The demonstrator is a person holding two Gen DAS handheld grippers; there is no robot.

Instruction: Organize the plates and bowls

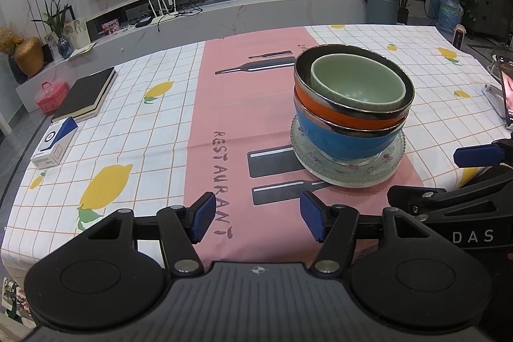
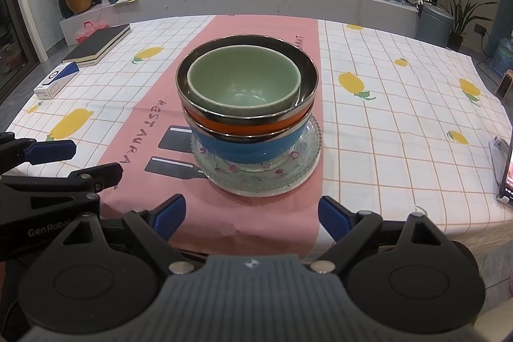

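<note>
Though near, bowl stack (image 2: 247, 104) beyond tongs (image 2: 251, 218)

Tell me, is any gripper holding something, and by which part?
Nothing is held. The left gripper and the right gripper are both open and empty.

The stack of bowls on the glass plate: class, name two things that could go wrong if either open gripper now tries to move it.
1. The small green ceramic bowl sits off-centre and tilted inside the orange steel-rimmed bowl; a nudge could tip or rattle it.
2. The blue steel-rimmed bowl rests on a patterned clear glass plate over a white plate; lifting the plates by one edge could slide the whole stack off.
</note>
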